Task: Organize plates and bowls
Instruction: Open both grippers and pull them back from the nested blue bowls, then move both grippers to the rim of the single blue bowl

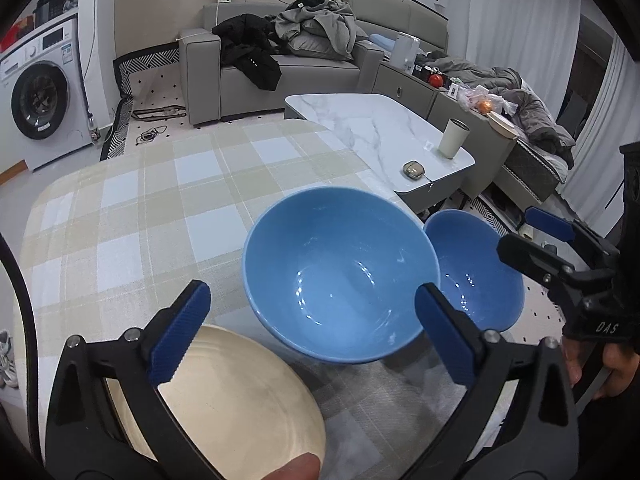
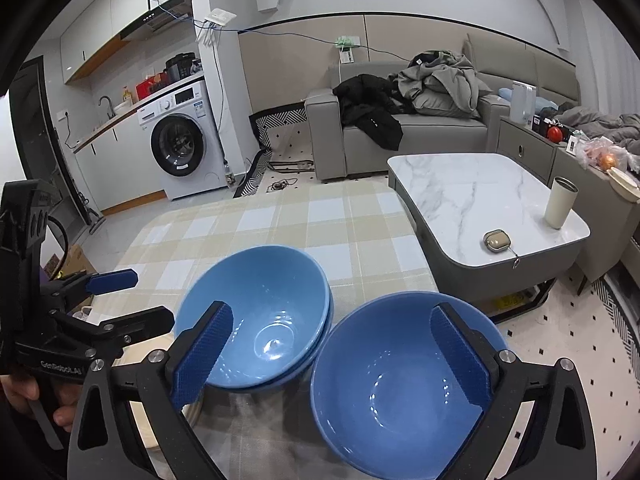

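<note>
On the plaid tablecloth [image 1: 140,220] a stack of two light-blue bowls [image 1: 340,280] sits just ahead of my left gripper [image 1: 312,332], which is open and holds nothing. A cream plate [image 1: 240,396] lies under its left finger. A darker blue bowl [image 1: 476,272] stands to the right, near the table's edge. In the right wrist view that bowl [image 2: 400,392] lies below my right gripper [image 2: 332,354], whose jaws are wide open and grip nothing; the stacked bowls [image 2: 256,312] touch its left side. Each gripper shows in the other's view: right gripper [image 1: 532,236], left gripper [image 2: 128,300].
A marble coffee table [image 2: 480,184] with a cream cup [image 2: 560,204] and a small case [image 2: 496,240] stands right of the plaid table. Behind it a grey sofa [image 2: 420,132] holds clothes; a washing machine [image 2: 180,144] stands at back left. A hand [image 1: 612,364] holds each gripper.
</note>
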`<state>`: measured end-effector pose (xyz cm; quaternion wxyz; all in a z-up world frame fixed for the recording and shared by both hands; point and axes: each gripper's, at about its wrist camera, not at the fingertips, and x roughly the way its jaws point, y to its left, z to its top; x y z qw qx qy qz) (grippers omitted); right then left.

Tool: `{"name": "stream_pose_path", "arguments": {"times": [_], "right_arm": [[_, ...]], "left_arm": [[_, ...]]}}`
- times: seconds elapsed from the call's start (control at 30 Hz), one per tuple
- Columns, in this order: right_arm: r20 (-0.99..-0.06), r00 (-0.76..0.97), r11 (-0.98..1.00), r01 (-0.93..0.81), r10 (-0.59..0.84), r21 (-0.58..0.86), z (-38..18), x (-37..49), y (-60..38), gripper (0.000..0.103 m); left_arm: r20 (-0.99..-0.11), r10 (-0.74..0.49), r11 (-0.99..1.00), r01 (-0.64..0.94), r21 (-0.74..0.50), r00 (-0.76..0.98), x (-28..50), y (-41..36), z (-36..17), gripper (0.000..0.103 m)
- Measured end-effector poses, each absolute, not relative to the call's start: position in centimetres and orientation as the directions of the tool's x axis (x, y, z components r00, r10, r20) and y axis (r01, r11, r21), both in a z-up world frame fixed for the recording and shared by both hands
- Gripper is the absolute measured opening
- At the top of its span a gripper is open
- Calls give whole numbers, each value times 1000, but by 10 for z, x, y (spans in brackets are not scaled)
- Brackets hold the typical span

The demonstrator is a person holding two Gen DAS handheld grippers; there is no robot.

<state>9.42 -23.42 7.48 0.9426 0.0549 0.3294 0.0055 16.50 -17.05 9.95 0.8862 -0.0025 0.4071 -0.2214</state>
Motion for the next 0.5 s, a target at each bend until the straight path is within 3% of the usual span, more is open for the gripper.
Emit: {"name": "stream_pose_path", "arguments": {"times": [0.2, 0.5], "right_arm": [[-614, 789, 999, 32, -15, 16, 75, 72, -237, 102], [-591, 806, 998, 56, -24, 35, 67, 42, -264, 102]], "left_arm": [[-735, -387, 906, 378, -191, 556, 156, -181, 91, 102], [-746, -379, 909, 369, -192, 547, 139, -198, 80, 102]]}}
